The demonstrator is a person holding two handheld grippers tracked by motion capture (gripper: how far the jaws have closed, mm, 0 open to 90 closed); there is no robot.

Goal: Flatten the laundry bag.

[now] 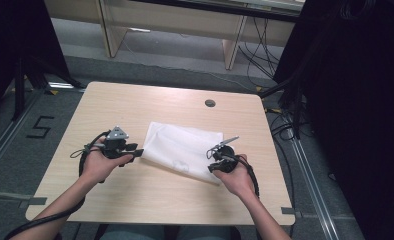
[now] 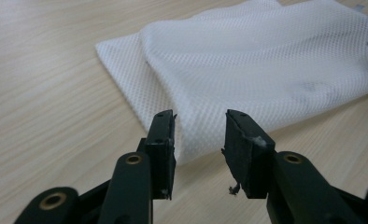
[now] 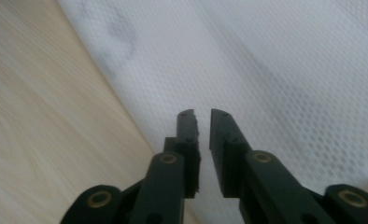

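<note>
A folded white mesh cloth [image 1: 182, 147] lies flat on the wooden table [image 1: 135, 200], a little right of its middle. My left gripper [image 1: 138, 151] sits low at the cloth's left edge. In the left gripper view its jaws [image 2: 200, 119] stand well apart, with the cloth's near corner [image 2: 266, 60] showing in the gap and neither pad pressing on it. My right gripper [image 1: 211, 160] is at the cloth's front right corner. In the right gripper view its jaws [image 3: 201, 114] are parted by a narrow slit just above the cloth [image 3: 266, 60], with nothing pinched.
A small grey round grommet [image 1: 210, 103] is set in the table near its far edge. Bare wood [image 2: 46, 93] surrounds the cloth. Behind the table stand desk legs and loose cables, and black drapes hang at both sides.
</note>
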